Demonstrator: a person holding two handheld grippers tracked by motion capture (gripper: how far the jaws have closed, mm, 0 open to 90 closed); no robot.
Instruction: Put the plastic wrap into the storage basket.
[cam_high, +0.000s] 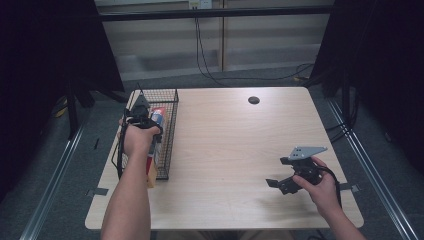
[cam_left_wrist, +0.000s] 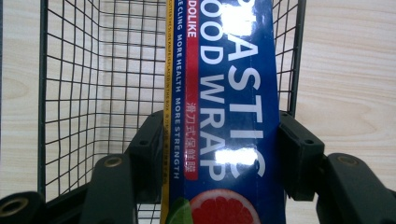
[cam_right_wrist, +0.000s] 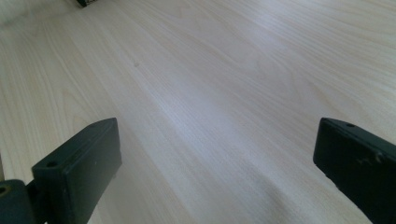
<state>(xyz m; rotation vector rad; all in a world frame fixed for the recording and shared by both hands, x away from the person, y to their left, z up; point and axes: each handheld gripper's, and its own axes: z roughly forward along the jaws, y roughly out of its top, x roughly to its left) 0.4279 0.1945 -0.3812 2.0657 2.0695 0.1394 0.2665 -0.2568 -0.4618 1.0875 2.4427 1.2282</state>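
Left gripper view, blue plastic wrap box (cam_left_wrist: 229, 116), glossy, white lettering

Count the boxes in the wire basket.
1: a plastic wrap box in the wire basket, clamped by the left gripper. The forearm may hide others.

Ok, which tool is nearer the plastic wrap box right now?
Left. The left tool is clamped on the plastic wrap box over the wire basket; the right tool hovers open far across the table.

One wire basket (cam_high: 167, 131), seemingly one box (cam_left_wrist: 224, 112)
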